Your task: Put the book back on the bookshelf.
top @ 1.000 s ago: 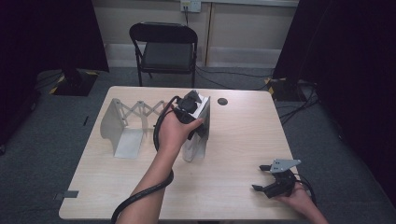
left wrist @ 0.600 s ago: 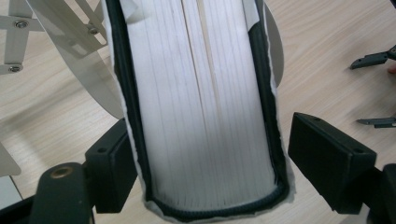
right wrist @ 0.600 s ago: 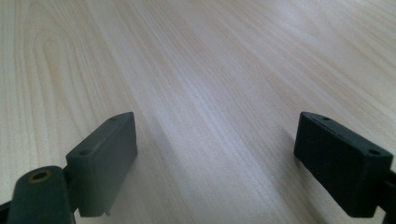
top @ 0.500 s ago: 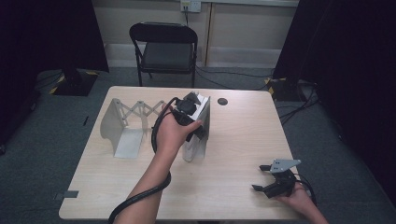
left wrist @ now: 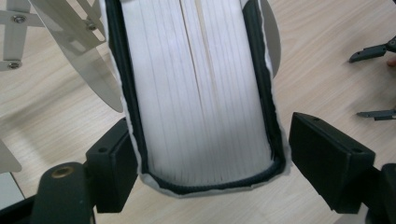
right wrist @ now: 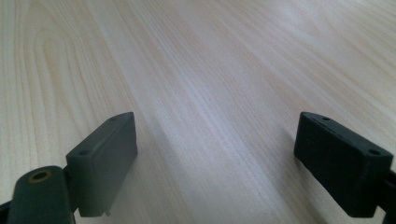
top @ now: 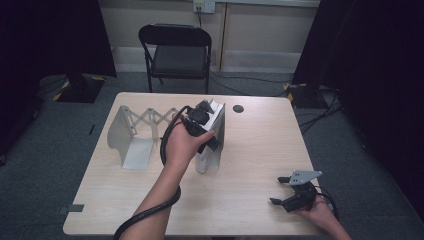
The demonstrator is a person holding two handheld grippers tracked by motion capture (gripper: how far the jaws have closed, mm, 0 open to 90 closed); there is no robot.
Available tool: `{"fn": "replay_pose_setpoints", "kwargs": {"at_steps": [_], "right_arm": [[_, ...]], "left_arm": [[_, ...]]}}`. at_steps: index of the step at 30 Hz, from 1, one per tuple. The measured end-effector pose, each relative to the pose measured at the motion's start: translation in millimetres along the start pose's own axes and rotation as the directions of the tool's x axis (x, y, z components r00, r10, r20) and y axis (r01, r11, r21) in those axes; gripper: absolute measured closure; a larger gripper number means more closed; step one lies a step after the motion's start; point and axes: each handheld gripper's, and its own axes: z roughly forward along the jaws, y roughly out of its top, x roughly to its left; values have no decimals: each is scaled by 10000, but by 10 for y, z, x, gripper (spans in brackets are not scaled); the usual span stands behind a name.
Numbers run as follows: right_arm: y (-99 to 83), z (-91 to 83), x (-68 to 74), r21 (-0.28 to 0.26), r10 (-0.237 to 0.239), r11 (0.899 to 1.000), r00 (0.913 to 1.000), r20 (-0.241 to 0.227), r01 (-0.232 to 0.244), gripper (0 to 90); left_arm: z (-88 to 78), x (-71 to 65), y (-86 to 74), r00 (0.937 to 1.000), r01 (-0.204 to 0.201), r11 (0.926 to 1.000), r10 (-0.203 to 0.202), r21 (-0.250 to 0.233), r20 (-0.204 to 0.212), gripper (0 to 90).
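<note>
- While the book point(left wrist: 201, 93) stands upright on the desk point(top: 250, 150), its page block faces the left tool point(left wrist: 210, 158) and its long axis runs away from that tool along the line of its jaws in the left gripper view.
- Seen from the high view, the book point(top: 212, 135) stands on edge under the person's left hand point(top: 182, 145), between the left tool point(top: 200, 122) and the desk top.
- Just beside the book, on the far side from the right tool point(top: 286, 192), sits a white expanding book rack point(top: 132, 135); one of its end plates stands near the book, the other well apart, with the scissor links between them.
- Toward the right tool the desk is bare wood, and the right tool lies well apart from the book, near the desk's near right edge.
- Beyond the left tool, a small dark round disc point(top: 238, 108) sits near the desk's far edge.
- Left tool: the jaws straddle the book's width, about two thirds open; one pad touches the cover, while the other stands a little off it.
- Right tool point(right wrist: 215, 158): the jaws stand wide apart with nothing between them, low over the bare desk, held in the person's right hand point(top: 315, 212).
</note>
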Motion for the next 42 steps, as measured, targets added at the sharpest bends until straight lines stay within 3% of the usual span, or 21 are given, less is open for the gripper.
{"fn": "replay_pose_setpoints", "kwargs": {"at_steps": [7,8,10,12,19,26,30,31,35,42], "right_arm": [[0,0,0,5,0,10000,10000,-3,0,127],[0,0,0,5,2,10000,10000,1,-2,127],[0,0,0,5,0,10000,10000,0,0,127],[0,0,-1,4,-4,10000,10000,-8,4,127],[0,0,0,4,-5,10000,10000,-1,5,127],[0,0,0,3,0,10000,10000,-1,0,127],[0,0,0,1,1,10000,10000,0,-1,127],[0,0,0,2,1,10000,10000,1,-1,127],[0,0,0,2,-3,10000,10000,-9,3,127],[0,0,-1,2,-7,10000,10000,-9,7,127]], "left_arm": [[0,-2,-43,10000,35,10000,-35,-25,1,205],[-10,14,-47,9999,-143,9999,143,-9,12,206],[-11,7,-67,10000,27,10000,-26,-76,42,206],[-17,24,-75,9998,-210,9998,210,-14,33,206],[-27,28,-126,9995,-294,9996,294,-52,84,206],[-39,37,-176,9998,-142,9998,144,-165,157,206],[-30,54,-207,9993,-349,9993,351,-133,157,206],[-24,50,-219,9996,-207,9997,210,-158,166,206],[-18,85,-256,9992,-328,9994,331,-127,244,204],[-21,127,-316,9994,-144,9997,150,-184,320,203]]}}
